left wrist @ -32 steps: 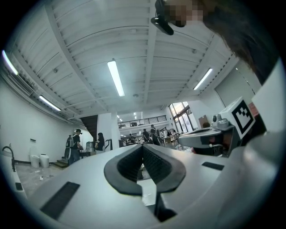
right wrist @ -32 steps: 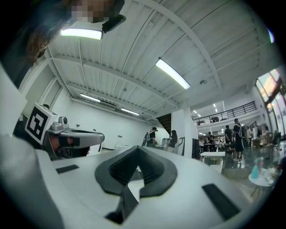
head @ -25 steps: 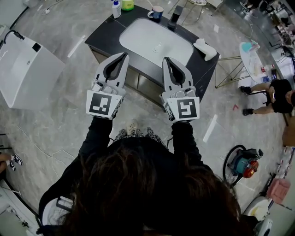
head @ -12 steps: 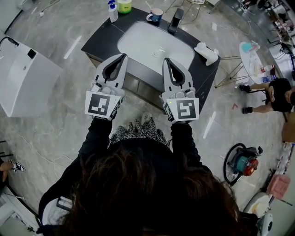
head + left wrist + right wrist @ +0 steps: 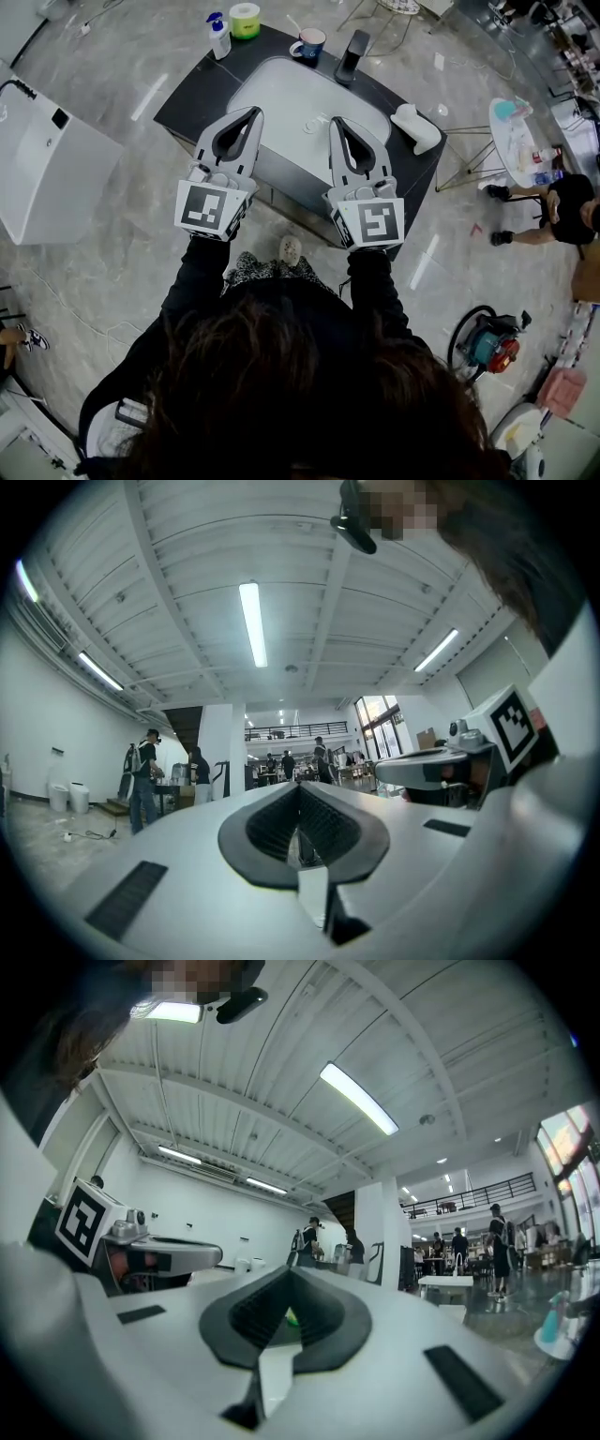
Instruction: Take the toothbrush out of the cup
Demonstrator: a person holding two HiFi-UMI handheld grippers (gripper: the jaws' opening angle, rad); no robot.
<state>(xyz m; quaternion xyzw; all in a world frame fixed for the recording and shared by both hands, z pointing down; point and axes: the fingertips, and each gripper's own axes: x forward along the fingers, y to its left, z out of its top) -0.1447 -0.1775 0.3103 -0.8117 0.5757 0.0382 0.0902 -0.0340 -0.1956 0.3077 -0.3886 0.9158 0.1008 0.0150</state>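
Left claw (image 5: pixel 251 112) and right claw (image 5: pixel 336 123), both closed and empty, face the mug (image 5: pixel 309 44) across the table (image 5: pixel 187 89); its toothbrush (image 5: pixel 295 25) leans left.

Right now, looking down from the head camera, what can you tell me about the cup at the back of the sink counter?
The cup is a small dark blue mug with a pale inside and a handle turned toward the picture's left. It stands upright on the dark counter, behind the far rim of the white basin, just left of the black tap. A pale toothbrush stands in it, leaning up and left over the rim. Nothing else touches it. Its material is too small to judge.
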